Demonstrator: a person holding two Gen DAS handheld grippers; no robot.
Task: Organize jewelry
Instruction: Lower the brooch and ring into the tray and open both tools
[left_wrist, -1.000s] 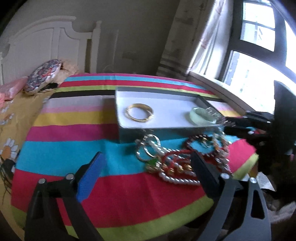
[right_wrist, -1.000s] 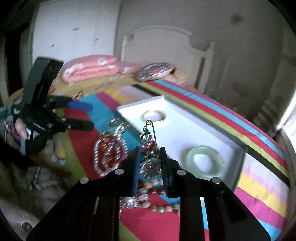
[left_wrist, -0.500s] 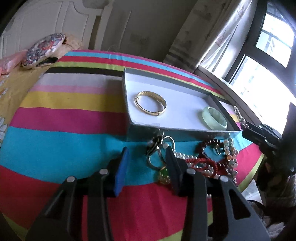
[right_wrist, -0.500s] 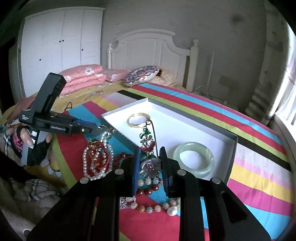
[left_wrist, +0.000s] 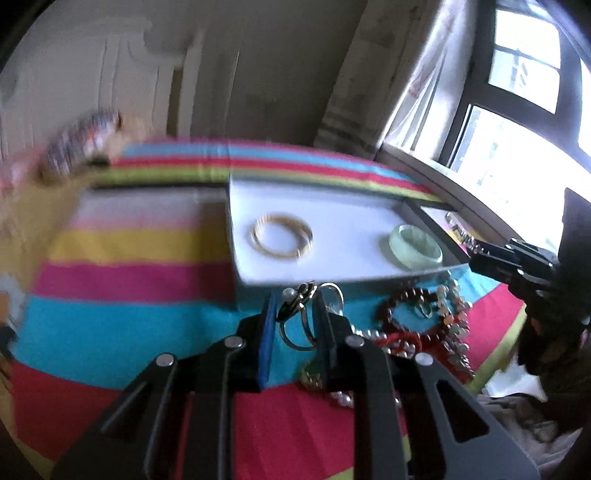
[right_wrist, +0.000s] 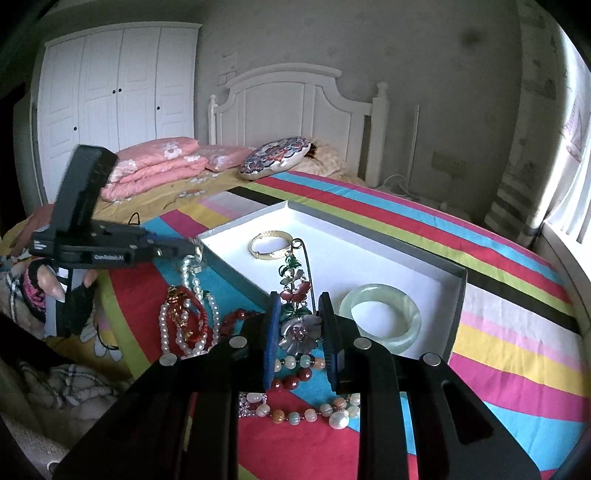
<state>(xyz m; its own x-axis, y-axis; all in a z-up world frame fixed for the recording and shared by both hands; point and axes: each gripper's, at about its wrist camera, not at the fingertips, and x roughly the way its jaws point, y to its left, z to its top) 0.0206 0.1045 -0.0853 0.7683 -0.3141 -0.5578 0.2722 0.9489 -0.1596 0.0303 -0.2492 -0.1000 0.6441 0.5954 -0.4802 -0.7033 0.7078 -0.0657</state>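
Note:
A white tray lies on the striped bedspread; it shows too in the right wrist view. In it lie a gold bangle and a pale green jade bangle. My left gripper is shut on a ring with a pearl and dark stone, just in front of the tray's near wall. My right gripper is shut on a flower brooch with a long pin, held above the tray's near corner. A heap of pearl and red bead strings lies beside the tray.
A bead necklace lies under my right gripper. A round patterned cushion and pink pillows lie near the white headboard. A window is on the right. The bed edge runs close below the jewelry heap.
My left gripper moved forward over the ring pile and closed from wide open onto the ring. My right gripper kept its hold on the brooch and hardly moved.

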